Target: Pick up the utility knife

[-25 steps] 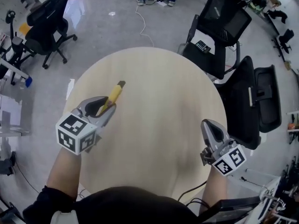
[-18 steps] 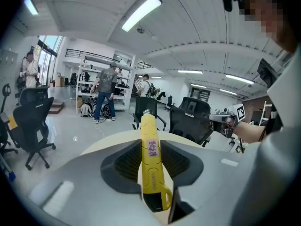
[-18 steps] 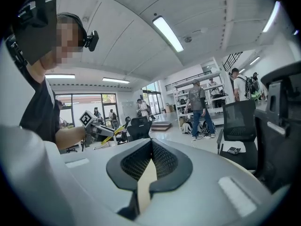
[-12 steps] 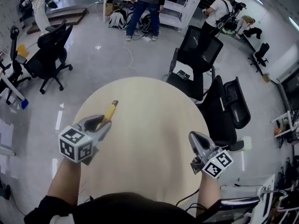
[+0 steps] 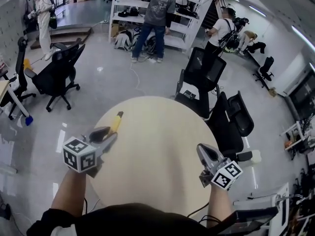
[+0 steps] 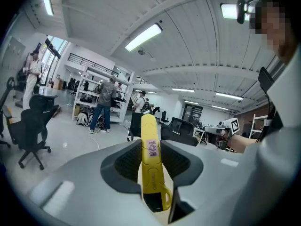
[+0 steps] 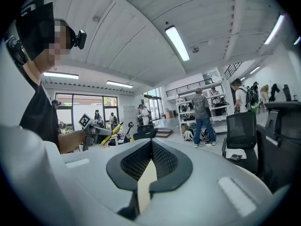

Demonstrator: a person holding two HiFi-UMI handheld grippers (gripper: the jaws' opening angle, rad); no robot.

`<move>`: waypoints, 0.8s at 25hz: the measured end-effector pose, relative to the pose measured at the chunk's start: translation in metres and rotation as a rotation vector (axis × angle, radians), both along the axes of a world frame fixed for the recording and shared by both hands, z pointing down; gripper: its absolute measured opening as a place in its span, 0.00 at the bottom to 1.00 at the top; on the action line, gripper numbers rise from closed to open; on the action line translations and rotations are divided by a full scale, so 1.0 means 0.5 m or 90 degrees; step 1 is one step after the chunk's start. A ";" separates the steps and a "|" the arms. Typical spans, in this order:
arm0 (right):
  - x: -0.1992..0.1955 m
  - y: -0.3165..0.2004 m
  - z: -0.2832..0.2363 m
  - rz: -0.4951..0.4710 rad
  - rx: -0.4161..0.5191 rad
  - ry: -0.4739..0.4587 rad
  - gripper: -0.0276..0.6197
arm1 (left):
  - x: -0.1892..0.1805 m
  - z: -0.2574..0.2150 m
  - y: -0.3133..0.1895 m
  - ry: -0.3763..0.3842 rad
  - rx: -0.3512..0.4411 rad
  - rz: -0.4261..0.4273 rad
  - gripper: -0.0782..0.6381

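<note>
While your left gripper point(image 5: 104, 135) clamps the yellow knife point(image 5: 116, 121) above the table's point(image 5: 157, 151) left edge (tip poking out past the jaws), your right gripper point(image 5: 206, 155) hangs over its right edge, jaws together, empty.

The bare top of the round table point(image 5: 157, 151) was left open across the middle of the head view, between the left gripper point(image 5: 109, 134) at centre left and the right gripper point(image 5: 202, 150) at lower right. The yellow utility knife point(image 5: 116, 121), clamped in the left gripper's jaws, was seen jutting over the table's upper left edge. Just right of the table, passage was blocked by black office chairs point(image 5: 229, 124). Open floor point(image 5: 103, 58) was seen above the table, bounded by another chair point(image 5: 54, 80) at upper left and by shelving point(image 5: 120, 9) with standing people point(image 5: 160, 6) at the top.
</note>
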State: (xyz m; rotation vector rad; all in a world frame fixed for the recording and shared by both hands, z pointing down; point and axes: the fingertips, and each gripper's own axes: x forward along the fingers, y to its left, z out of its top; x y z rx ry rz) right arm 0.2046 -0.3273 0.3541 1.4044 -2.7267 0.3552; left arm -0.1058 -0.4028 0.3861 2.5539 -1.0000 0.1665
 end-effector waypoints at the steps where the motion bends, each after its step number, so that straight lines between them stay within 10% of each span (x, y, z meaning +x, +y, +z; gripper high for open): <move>1: -0.009 0.011 -0.006 0.002 0.003 0.000 0.07 | -0.011 -0.008 0.009 0.004 0.003 0.002 0.28; 11: -0.079 0.114 -0.056 0.021 0.027 0.006 0.07 | -0.102 -0.069 0.094 0.040 0.028 0.015 0.28; 20: -0.008 0.184 -0.087 0.003 0.051 -0.010 0.07 | -0.031 -0.116 0.181 0.060 0.048 0.012 0.28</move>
